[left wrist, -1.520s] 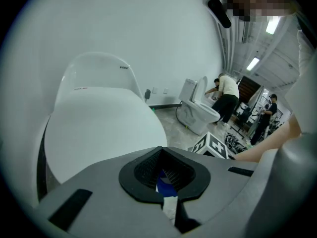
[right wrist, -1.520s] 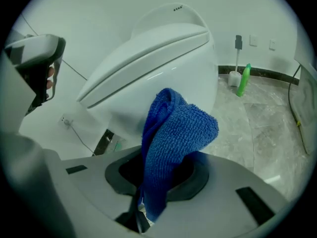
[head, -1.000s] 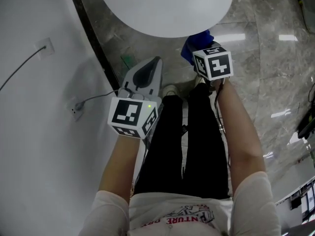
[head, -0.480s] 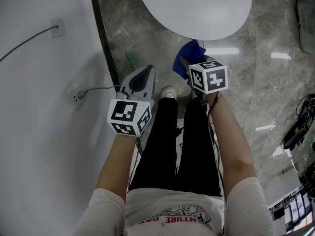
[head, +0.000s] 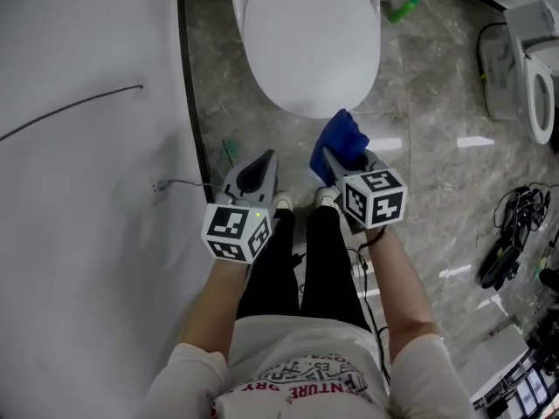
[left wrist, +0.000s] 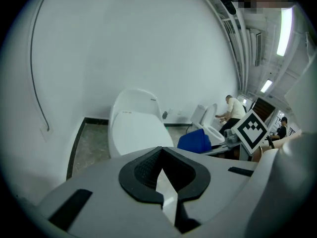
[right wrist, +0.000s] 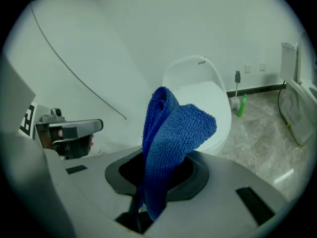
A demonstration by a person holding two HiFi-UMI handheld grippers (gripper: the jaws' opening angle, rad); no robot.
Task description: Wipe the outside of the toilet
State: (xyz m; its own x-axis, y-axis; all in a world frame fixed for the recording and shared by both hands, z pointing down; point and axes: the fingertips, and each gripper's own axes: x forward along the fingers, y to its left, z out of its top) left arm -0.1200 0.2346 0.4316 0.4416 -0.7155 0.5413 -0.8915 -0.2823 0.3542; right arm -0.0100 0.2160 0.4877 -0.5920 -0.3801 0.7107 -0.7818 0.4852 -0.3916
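Cloth: blue terry cloth (right wrist: 171,138), soft, light, floppy; folded wad sticks up out of the R jaws, pinched at its lower end
R gripper (head: 342,162): jaws clenched on cloth, near toilet front, not touching it
L gripper (left wrist: 161,175): jaws together, nothing btwn them
Toilet (head: 310,51): white, lid down, just ahead on floor (head: 437,103); hard, glossy, prob slippery
Hold: low pinch looks apt; free upper fold can do the wiping

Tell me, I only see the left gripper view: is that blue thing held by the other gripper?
Observer: Yes, the right gripper is shut on the blue cloth, which sticks up between its jaws.
Operator: Anything beside the toilet?
Observer: A green bottle on the floor by the wall, right of the toilet.
Operator: Am I above it?
Observer: No, the head view shows the left gripper over the floor, short of the toilet.
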